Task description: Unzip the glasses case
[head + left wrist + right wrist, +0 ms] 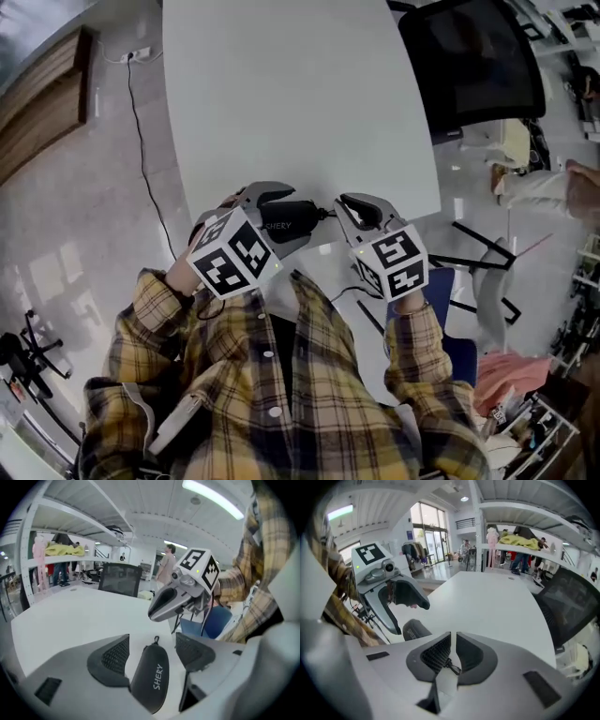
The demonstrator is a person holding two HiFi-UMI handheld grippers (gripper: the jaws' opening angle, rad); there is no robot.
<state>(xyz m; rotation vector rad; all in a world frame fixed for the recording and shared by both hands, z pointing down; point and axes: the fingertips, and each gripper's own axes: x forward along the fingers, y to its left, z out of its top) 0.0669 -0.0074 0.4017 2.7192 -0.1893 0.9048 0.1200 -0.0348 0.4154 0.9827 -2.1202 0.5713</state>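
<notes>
Black, light and semi-stiff by its look, the glasses case (151,679) lies at the table's (281,94) near edge between the left gripper's (152,644) parted jaws, while the right gripper (453,637), nearly closed, pinches what seems its small zip pull (451,666), the sensible hold.

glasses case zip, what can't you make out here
- Zip: in no view; left gripper view shows only the smooth face of the glasses case, so open or closed is unknown.
- Left gripper: whether it presses the case is unclear.
- Right gripper: shut on a thin black cord; its pad hides where that leads.
</notes>
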